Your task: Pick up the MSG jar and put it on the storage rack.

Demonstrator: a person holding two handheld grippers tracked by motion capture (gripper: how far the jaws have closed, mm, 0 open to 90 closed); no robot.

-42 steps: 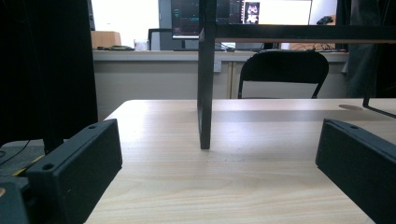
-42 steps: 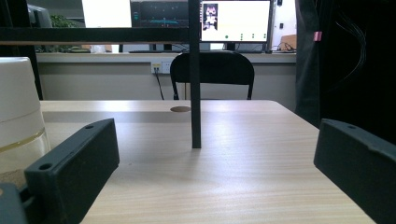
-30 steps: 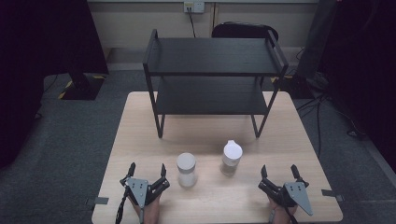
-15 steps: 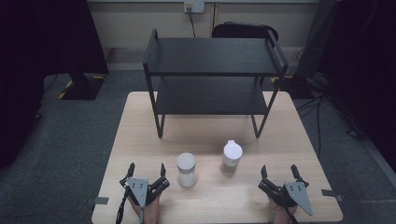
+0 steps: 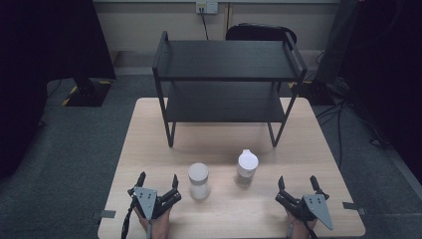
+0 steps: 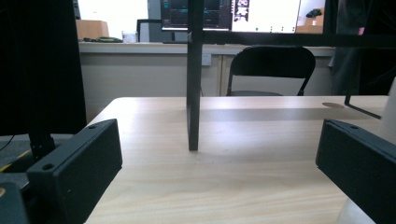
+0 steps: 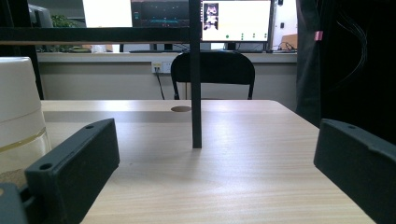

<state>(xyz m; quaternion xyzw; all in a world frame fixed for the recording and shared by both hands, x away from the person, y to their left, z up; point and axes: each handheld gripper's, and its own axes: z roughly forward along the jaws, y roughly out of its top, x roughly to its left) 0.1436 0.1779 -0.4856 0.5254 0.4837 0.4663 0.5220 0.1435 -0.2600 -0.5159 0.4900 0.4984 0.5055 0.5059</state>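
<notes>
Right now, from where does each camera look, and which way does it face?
High view: above the near edge, facing down on the table, shelf rack, two jars, both grippers and hands.
Left gripper view: low on the left gripper, facing a rack leg; its open fingers show.
Right gripper view: low on the right gripper, facing another leg; fingers open.
Both gripper views share the chair.

Count on table [image 5: 149, 144]: one rack [image 5: 226, 74], two tiers; two jars [image 5: 198, 180] [image 5: 246, 168] near front edge; two grippers [image 5: 158, 182] [image 5: 299, 185] at front corners. One chair [image 5: 261, 33] behind.
</notes>
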